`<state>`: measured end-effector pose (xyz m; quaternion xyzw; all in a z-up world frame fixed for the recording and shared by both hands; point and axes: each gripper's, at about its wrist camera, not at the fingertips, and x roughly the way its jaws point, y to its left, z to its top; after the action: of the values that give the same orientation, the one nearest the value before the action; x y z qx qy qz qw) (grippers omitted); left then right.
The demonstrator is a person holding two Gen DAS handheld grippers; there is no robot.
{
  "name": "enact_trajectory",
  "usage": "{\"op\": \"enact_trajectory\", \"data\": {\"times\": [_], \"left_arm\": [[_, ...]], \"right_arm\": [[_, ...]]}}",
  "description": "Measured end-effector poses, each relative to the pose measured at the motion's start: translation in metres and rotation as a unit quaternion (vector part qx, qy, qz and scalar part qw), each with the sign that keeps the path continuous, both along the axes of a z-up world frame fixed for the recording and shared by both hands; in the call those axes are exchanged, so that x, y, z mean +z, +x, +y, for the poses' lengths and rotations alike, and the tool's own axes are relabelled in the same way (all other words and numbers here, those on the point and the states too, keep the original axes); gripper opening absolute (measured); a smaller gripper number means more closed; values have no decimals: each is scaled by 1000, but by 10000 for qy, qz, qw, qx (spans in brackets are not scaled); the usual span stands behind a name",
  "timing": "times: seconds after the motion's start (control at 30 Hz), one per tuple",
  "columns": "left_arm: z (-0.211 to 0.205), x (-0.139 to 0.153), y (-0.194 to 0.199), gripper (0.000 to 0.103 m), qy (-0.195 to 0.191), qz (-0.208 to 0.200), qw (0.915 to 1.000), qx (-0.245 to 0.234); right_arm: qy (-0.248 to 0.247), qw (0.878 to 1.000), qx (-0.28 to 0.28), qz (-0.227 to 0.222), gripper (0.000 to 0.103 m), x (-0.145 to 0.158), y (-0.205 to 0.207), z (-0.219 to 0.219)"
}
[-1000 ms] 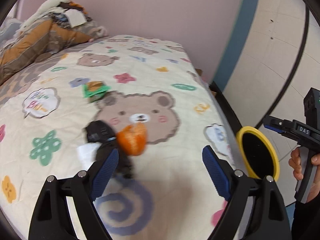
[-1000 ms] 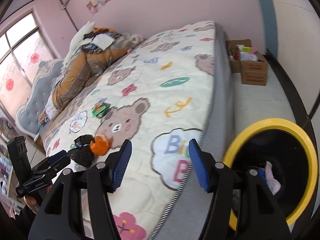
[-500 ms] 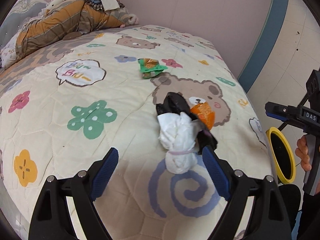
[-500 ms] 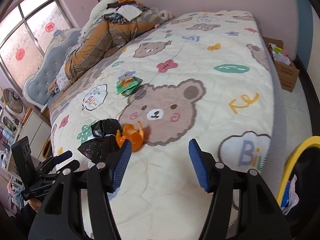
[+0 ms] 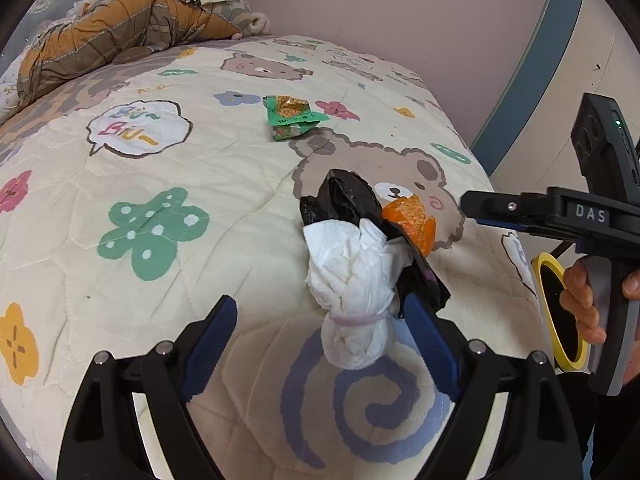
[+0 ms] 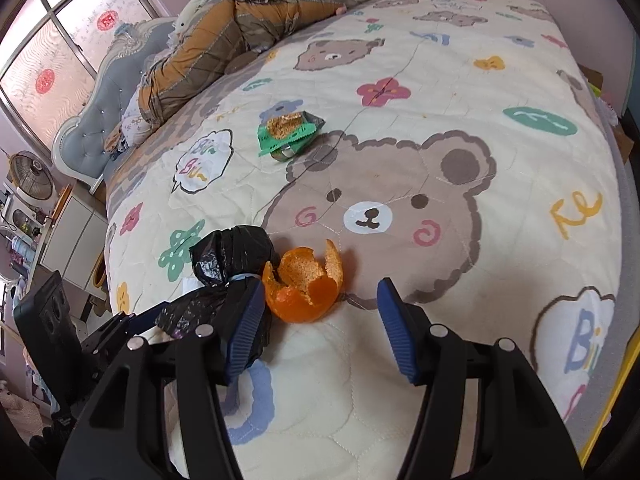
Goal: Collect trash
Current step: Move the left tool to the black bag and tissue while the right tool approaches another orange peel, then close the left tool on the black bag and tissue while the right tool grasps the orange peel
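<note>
- Left tongs [image 5: 318, 326]: jaws spread wide, nothing gripped. The tied white tissue bundle [image 5: 352, 292] lies on the bed quilt [image 5: 160, 160] between the blue pads, nearer the right-hand pad; no pad presses on it.
- Right tongs [image 6: 320, 320]: jaws about half open, empty. The orange peel [image 6: 306, 284] sits just ahead of the gap, closer to the left-hand pad.
- Knotted black plastic bag [image 6: 228, 264] touches both the peel and the tissue bundle; the three form one clump on the bear print.
- Green snack wrapper [image 5: 292, 118] lies well apart, further up the bed.
- Yellow-rimmed bin [image 5: 560, 316] stands beside the bed, past the person's right hand [image 5: 584, 300].
- Risk: closing on the tissue may also pinch the black bag's loose tail and drag it.
- Risk: peel is a thin, open cup; a squeeze could crush or tear it, dropping bits.
- Risk: both tongs converge on one clump and could collide.
</note>
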<state>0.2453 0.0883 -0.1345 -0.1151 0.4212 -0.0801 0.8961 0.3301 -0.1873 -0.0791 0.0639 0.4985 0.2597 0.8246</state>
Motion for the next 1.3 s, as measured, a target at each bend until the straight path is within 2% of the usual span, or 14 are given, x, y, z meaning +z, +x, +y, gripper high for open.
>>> {"op": "enact_trajectory", "data": {"times": [0.13,0.2,0.27,0.3,0.37,0.47,0.67,0.9,0.93,1.03,1.3], "left_arm": [[-5,-2,6,81,4,16,10000,-49],[-6,-4,11,75,-32,55,10000,-65],[-4,-8,15,61,-183,152,9997,-77],[-4,-10,18,58,-262,203,9994,-85],[-4,-15,21,42,-321,258,9991,-80],[-7,-17,22,28,-375,243,9990,-92],[-4,-10,18,24,-498,114,9986,-128],[8,-5,10,24,-604,57,9981,-53],[10,-3,7,24,-606,35,9981,-45],[16,2,1,24,-590,-27,9983,1],[35,19,-19,24,-571,-194,9981,130]], "right_arm": [[-76,9999,91,67,56,-11,3,10],[-125,9998,89,108,55,-16,7,12],[-148,9997,75,178,54,-22,11,14],[-148,9996,93,220,54,-25,12,16],[-213,9994,123,245,54,-30,14,20],[-243,9991,167,306,51,-37,18,24],[-455,9980,310,315,45,-48,19,42],[-644,9970,304,286,27,-57,17,53],[-641,9972,275,271,22,-56,17,53],[-631,9976,205,173,16,-51,15,51],[-633,9973,255,-281,11,-29,1,53]]}}
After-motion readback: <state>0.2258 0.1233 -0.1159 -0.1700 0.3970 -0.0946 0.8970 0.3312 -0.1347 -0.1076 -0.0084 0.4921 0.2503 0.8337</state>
